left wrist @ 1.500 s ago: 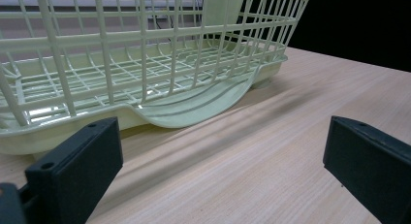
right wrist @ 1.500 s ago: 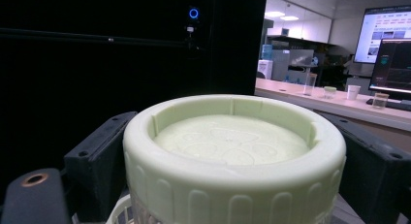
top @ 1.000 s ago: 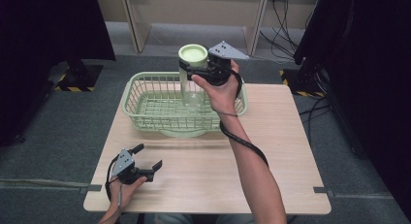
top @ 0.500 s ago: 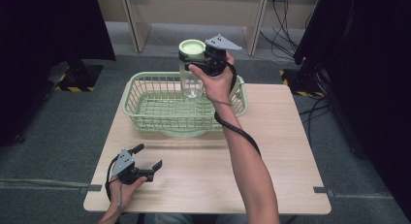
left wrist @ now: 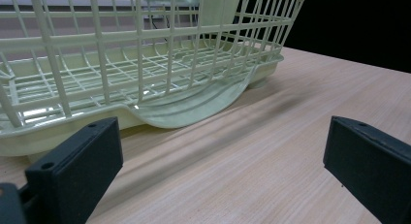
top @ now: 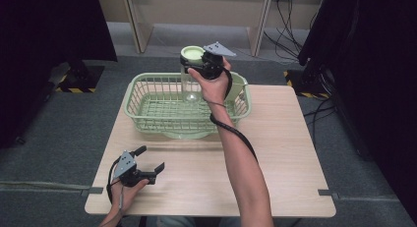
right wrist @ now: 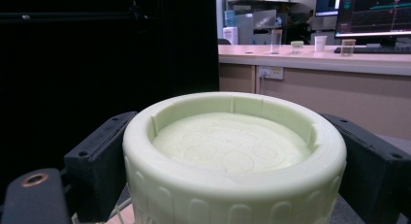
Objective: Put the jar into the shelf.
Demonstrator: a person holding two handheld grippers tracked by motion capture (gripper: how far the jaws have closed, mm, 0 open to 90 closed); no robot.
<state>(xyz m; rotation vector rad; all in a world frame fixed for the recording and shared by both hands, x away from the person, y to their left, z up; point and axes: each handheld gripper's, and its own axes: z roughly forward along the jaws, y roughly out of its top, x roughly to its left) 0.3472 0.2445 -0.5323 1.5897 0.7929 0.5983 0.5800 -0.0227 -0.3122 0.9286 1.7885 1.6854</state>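
A clear jar [top: 189, 84] with a pale green lid [top: 192, 53] hangs upright above the green wire basket [top: 147, 114] at the table's far side. My right gripper [top: 196, 62] is shut on the lid [right wrist: 235, 156], one black jaw at each side of it. Near the table's front left corner my left gripper [top: 150, 160] rests low on the wood, open, with nothing between its jaws. In the left gripper view the basket [left wrist: 145, 73] stands just ahead on the table.
The wooden table [top: 285, 153] has free room across its front and right. Dark curtains flank both sides. Cables and a socket strip lie on the floor behind. A counter with cups [right wrist: 320, 42] and a monitor stands far off.
My right gripper has lifted the jar higher above the basket and a little farther back. The left gripper has stayed put.
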